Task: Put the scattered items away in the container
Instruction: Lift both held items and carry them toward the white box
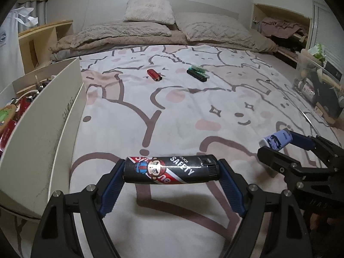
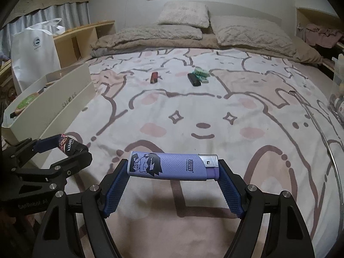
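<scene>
Left fingers [image 1: 171,171] grip a black lighter [image 1: 169,169] endwise; right fingers [image 2: 173,168] grip a purple lighter [image 2: 172,166], both above the bed [image 1: 182,111].

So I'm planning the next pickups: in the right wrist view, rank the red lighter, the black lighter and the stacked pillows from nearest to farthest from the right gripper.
From the right gripper:
1. Black lighter and red lighter, mid-bed; too close to call.
2. Stacked pillows, at the headboard.
</scene>
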### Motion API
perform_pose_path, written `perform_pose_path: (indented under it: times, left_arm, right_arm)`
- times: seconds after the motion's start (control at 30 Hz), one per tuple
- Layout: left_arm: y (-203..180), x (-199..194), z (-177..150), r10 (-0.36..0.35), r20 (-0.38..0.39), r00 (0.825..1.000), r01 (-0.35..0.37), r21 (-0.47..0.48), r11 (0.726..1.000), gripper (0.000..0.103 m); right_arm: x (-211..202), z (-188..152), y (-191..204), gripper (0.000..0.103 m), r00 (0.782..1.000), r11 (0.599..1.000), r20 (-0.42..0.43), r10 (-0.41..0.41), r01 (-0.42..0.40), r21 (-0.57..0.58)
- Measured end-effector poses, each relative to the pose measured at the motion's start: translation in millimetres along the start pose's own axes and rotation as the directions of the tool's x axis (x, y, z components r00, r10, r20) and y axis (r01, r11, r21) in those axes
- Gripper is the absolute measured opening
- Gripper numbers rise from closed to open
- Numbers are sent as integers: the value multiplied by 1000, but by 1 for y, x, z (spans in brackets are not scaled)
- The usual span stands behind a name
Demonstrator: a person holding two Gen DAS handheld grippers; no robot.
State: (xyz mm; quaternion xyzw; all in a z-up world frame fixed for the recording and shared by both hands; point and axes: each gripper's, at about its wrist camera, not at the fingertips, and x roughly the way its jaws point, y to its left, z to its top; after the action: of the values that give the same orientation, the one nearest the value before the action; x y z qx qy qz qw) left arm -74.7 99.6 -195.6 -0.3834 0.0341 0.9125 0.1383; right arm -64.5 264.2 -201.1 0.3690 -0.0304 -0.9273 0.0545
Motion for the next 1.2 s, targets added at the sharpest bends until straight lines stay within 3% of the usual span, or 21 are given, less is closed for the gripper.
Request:
perform_pose_path:
  times: [0.73,1.2]
  left_arm:
    - [4,-44,56,25,152,988,-32,40,999,83]
    - [23,-69,108,31,255,967,-25,-28,999,83]
  right_arm:
    - [-44,53,-2,80,988,998,149,49,-56,43]
    - [-60,93,1,80,970,1000,242,31,-31,0]
